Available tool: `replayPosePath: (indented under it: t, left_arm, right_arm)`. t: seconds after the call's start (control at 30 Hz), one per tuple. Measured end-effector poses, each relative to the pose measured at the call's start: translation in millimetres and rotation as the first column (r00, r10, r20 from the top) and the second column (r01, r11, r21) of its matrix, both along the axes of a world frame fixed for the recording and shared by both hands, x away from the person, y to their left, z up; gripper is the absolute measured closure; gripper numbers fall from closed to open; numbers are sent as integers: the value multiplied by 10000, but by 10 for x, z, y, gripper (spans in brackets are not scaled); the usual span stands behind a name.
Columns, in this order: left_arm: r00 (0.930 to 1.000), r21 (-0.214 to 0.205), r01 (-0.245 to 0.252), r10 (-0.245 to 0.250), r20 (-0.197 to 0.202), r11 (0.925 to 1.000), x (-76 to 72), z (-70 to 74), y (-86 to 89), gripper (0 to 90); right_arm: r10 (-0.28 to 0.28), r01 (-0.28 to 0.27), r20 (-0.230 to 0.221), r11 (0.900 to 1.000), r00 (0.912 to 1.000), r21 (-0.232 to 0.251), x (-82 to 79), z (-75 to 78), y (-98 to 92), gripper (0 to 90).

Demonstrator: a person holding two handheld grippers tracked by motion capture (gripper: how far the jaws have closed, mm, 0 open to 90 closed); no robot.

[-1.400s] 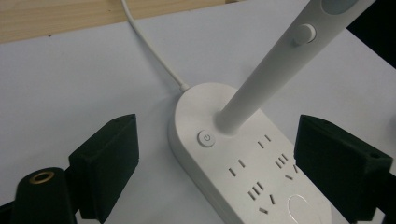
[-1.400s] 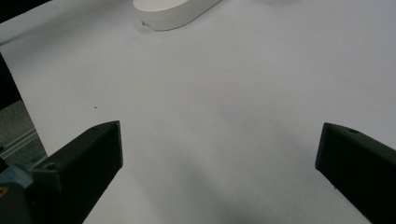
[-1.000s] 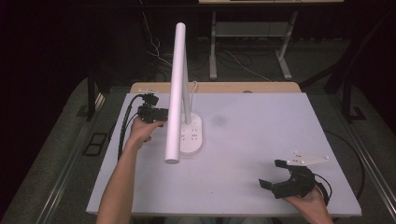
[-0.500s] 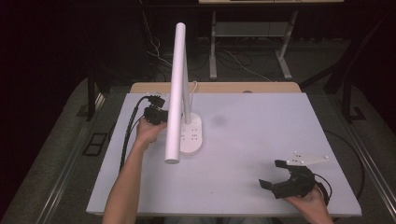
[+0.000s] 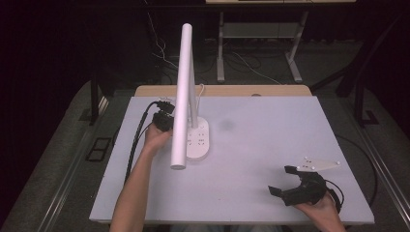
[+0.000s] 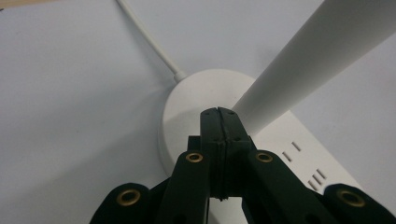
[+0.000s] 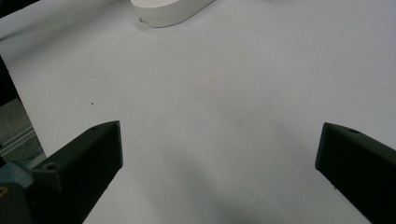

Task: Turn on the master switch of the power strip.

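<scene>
A white desk lamp stands at the table's back left, with an oval base (image 5: 199, 140) and a long tube head (image 5: 181, 96) slanting toward me. My left gripper (image 5: 164, 121) sits just left of the base, partly behind the tube. In the left gripper view its jaws (image 6: 218, 114) have just been closing and now meet with nothing between them, their tips over the base (image 6: 187, 102) beside the lamp arm (image 6: 303, 65). My right gripper (image 5: 281, 180) rests at the front right, open and empty (image 7: 219, 140).
The lamp's white cable (image 6: 149, 44) runs off the back of the base. The pale table top (image 5: 270, 135) stretches between the two grippers. Black cables trail from the left gripper (image 5: 138, 140). Desk legs and wires stand beyond the far edge.
My left gripper has edged a little toward the lamp. The right gripper and the lamp have not moved.
</scene>
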State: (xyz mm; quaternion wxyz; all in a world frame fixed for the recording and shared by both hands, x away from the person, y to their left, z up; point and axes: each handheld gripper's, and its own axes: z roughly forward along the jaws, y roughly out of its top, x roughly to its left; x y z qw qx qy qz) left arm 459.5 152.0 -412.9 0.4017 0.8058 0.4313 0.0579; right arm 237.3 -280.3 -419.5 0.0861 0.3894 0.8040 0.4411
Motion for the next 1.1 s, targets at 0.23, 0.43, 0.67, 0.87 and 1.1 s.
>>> replayPosePath:
  t: [0.23,0.43,0.67,0.87,1.1]
  left_arm:
    - [10000,390,-55,56,-17,9992,-15,-53,-46,899]
    - [9995,140,-281,283,-137,9995,0,-70,-34,900]
    - [9995,350,-287,290,-79,9990,-15,-76,-59,900]
    - [9986,294,-520,523,-87,9982,-29,-93,-67,900]
    - [9968,266,-769,774,-178,9967,-27,-101,-89,900]
  right_arm:
    - [6,-6,-12,10000,10000,-24,1,-1,-4,1]
    - [-2,2,9,10000,10000,-61,1,0,-11,1]
    - [21,-20,68,9999,10000,-109,-3,9,-16,1]
    - [8,-7,109,9999,9999,-127,-2,20,-21,1]
    - [28,-26,181,9999,9998,-122,-5,29,-31,1]
